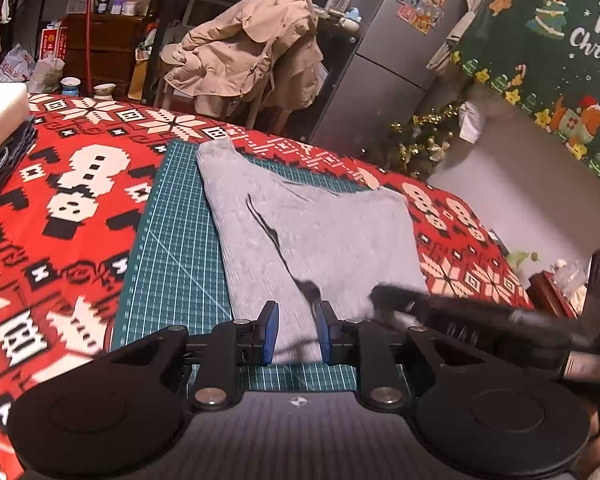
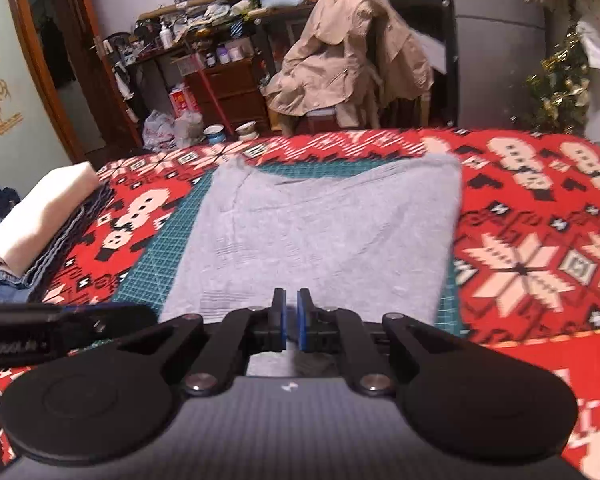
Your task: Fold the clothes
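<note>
At the bottom of the left wrist view, the left gripper (image 1: 298,330) has its blue pads a small way apart, with the near hem of the grey garment (image 1: 312,236) showing between them; the pads do not seem to press on it. At the bottom of the right wrist view, the right gripper (image 2: 292,320) has its pads almost together, with only a thin slit between them, and I cannot see cloth pinched there.

The garment lies partly folded on the green cutting mat (image 1: 176,240), in the middle of both frames. A dark crease runs across it in the left view. If a gripper catches only the top layer, the fold can slide open and the crease can stay inside.

Farther away, at the left edge, a stack of folded clothes (image 2: 40,224) sits on the red patterned tablecloth (image 2: 540,240). A wide swing could push it.
</note>
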`<action>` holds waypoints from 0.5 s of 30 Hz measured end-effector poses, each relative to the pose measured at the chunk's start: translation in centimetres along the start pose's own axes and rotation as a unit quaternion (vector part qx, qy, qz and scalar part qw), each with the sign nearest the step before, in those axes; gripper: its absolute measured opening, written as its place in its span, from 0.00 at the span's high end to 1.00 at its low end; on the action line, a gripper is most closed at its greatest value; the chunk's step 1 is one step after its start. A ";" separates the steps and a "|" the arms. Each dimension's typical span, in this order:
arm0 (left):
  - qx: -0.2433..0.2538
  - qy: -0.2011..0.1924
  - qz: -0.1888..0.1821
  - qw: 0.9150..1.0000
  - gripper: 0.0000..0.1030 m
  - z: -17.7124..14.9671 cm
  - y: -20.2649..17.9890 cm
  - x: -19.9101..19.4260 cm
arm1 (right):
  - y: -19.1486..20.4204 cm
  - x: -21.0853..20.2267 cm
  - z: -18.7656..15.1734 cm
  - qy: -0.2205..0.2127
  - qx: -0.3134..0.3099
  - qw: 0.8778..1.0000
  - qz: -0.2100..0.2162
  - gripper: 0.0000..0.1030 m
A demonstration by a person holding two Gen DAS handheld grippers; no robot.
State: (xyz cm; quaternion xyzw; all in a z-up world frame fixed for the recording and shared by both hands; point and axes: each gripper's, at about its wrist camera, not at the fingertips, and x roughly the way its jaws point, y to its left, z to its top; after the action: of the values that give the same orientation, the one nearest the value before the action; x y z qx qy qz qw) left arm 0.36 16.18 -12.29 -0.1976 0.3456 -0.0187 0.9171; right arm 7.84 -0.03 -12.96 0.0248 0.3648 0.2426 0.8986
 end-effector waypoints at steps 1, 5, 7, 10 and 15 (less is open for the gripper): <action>-0.004 0.001 0.000 1.000 0.81 0.1 0.1 0.2 | 0.3 0.3 -0.2 0.004 -0.003 1.000 0.003 0.93; -0.012 0.006 0.003 1.000 0.81 0.1 0.7 0.6 | 1.5 0.5 -1.2 0.011 -0.026 1.000 0.002 0.91; -0.013 0.009 0.003 1.000 0.81 0.0 0.9 0.5 | 1.7 0.1 -1.3 0.014 -0.037 0.999 0.004 0.90; -0.018 0.008 0.002 1.000 0.81 0.0 1.2 0.4 | 1.8 -0.6 -0.8 0.007 -0.035 0.999 0.014 0.90; -0.025 -0.003 -0.006 1.000 0.81 0.7 1.7 0.4 | 2.6 -0.1 0.7 -0.007 -0.042 0.999 0.030 0.90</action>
State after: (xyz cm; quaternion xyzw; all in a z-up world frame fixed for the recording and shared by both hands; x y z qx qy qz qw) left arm 0.94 17.98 -12.71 -0.2228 0.3424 -0.0150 0.9126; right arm 7.10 2.32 -11.80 -0.0005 0.3476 0.2840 0.8936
